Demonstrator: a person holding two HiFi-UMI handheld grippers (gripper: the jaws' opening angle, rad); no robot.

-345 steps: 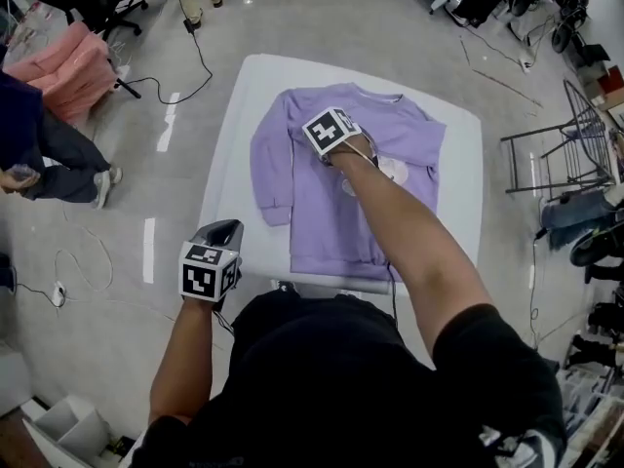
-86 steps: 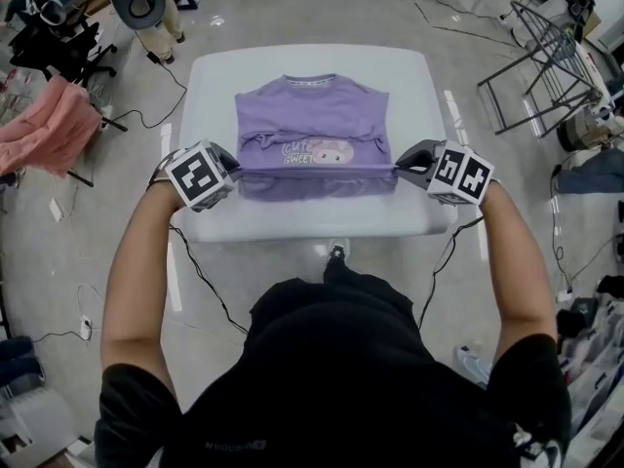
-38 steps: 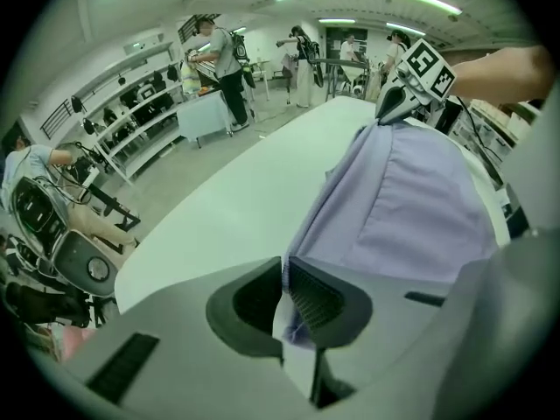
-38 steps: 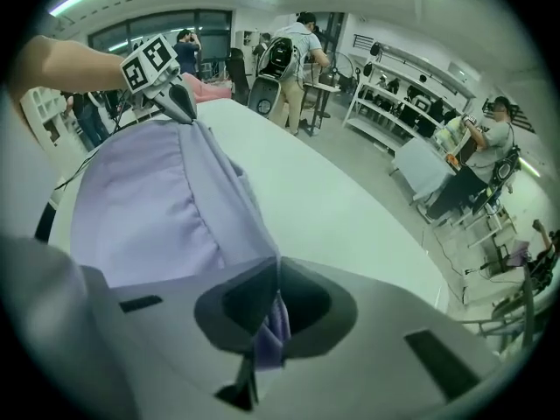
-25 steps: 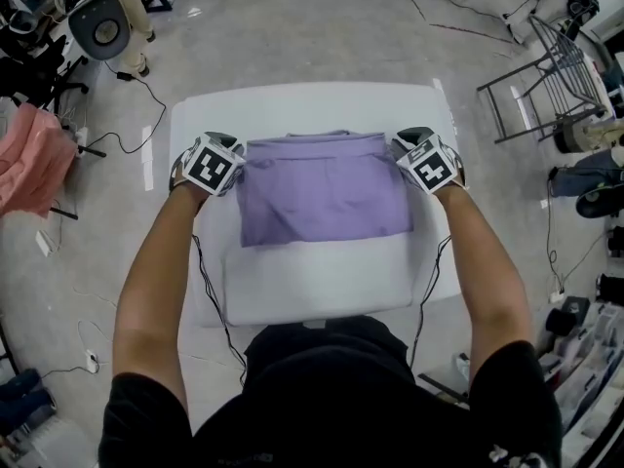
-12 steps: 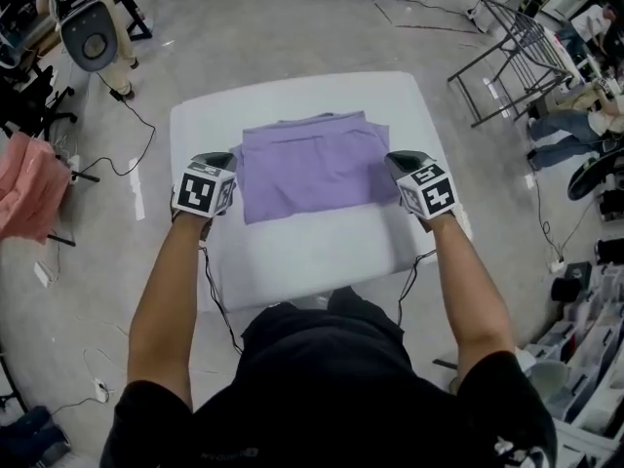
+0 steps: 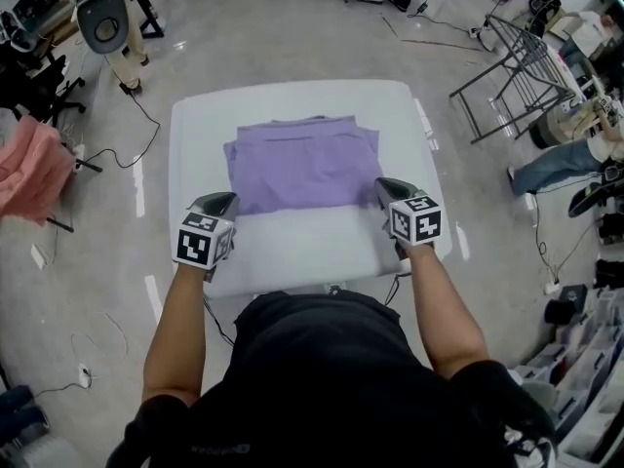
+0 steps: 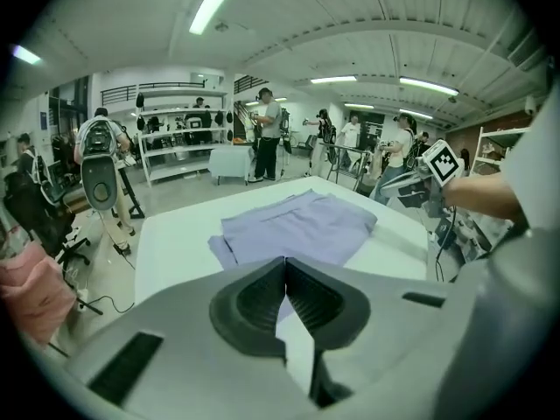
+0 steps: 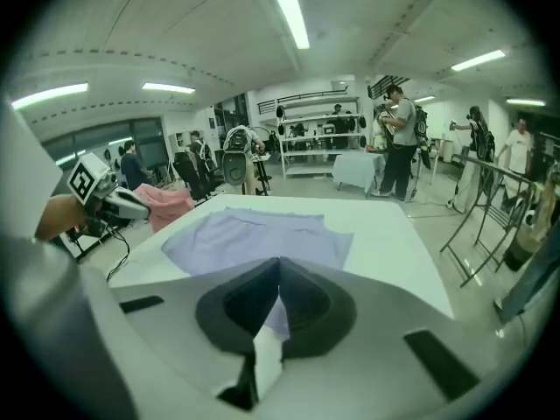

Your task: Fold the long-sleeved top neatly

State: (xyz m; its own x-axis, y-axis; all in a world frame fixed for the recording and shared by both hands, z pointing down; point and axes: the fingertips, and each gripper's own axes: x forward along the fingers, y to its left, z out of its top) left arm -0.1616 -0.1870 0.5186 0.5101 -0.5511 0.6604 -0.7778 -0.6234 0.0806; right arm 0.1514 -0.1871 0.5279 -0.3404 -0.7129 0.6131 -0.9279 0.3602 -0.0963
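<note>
Head view looks steeply down; both claw views face the same top [image 7: 300, 164].

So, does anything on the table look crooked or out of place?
The folded purple top is slightly uneven: at its left edge a lower layer sticks out past the upper one. On the white table nothing else stands out.

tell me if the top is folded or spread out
Folded: the top lies on the table as a compact rectangle with layered edges, and no sleeves stick out.
</note>
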